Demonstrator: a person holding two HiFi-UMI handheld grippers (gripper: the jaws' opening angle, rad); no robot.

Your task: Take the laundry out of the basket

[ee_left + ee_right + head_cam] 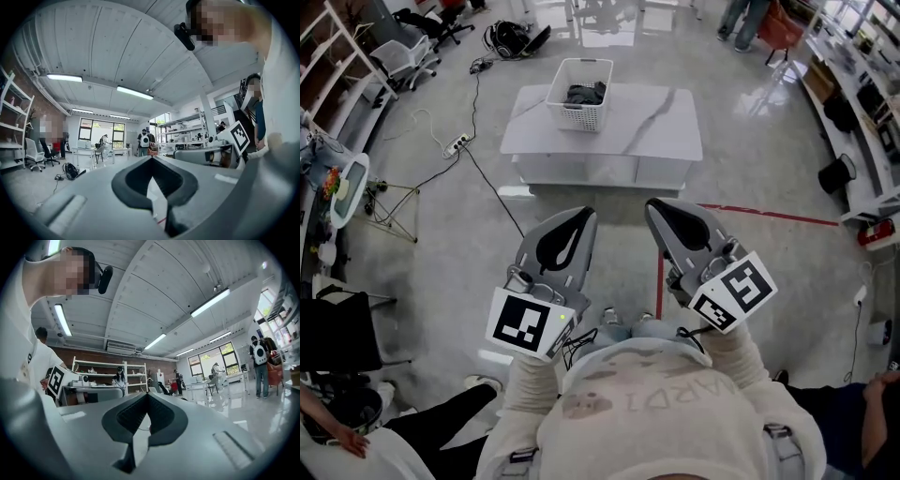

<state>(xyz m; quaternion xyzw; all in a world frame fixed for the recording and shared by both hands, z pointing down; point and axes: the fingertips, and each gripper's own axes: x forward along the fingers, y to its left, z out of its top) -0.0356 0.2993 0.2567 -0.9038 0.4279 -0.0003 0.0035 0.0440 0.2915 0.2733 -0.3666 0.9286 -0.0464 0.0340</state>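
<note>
grey left tongs [573,225] and right tongs [669,217] both closed, empty; laundry [585,93] in basket [577,116]

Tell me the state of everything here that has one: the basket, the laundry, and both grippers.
Laundry basket: upright on the white table, not yet emptied.
Laundry: dark, bunched inside the basket.
Left gripper: shut, empty, well short of the table.
Right gripper: shut, empty, well short of the table.
</note>
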